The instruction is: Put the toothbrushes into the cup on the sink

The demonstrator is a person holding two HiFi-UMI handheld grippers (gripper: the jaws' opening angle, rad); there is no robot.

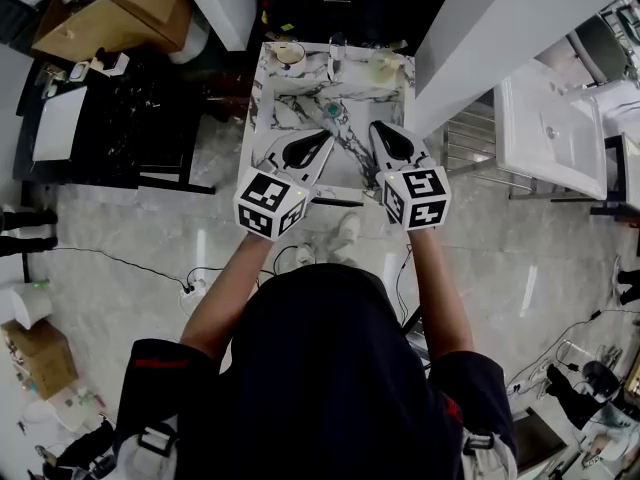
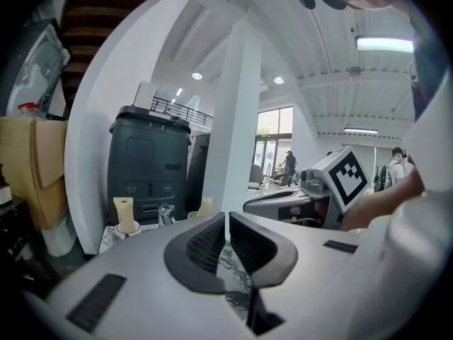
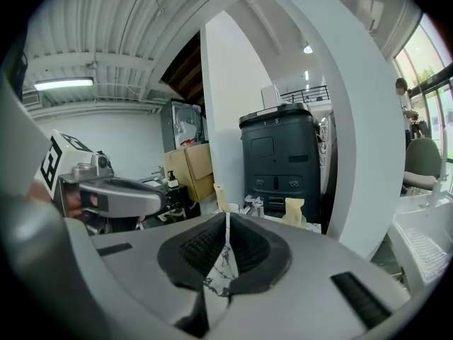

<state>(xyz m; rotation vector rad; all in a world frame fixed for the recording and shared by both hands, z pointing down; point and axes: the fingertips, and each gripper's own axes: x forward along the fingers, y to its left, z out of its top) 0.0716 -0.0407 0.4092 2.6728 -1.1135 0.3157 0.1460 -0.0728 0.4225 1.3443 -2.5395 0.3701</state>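
Note:
The marble sink (image 1: 283, 96) stands just ahead of me. At its back left is a white cup (image 1: 289, 54) and at its back right a second cup (image 1: 385, 66), with the tap (image 1: 335, 56) between them. A beige piece stands up out of each cup (image 2: 124, 217) (image 3: 294, 210). Something small and teal (image 1: 331, 111) lies in the basin. My left gripper (image 1: 326, 135) and right gripper (image 1: 375, 126) hover side by side over the sink's near half, both pointing at the back edge. Both are shut with nothing between the pads (image 2: 226, 219) (image 3: 227, 218).
A black cabinet (image 2: 147, 165) stands behind the sink, and a white pillar (image 1: 480, 38) rises to its right. To the left are a black table (image 1: 110, 118) and cardboard boxes (image 1: 120, 13). A white basin unit (image 1: 555, 138) is at the right. Cables (image 1: 190, 278) lie on the floor.

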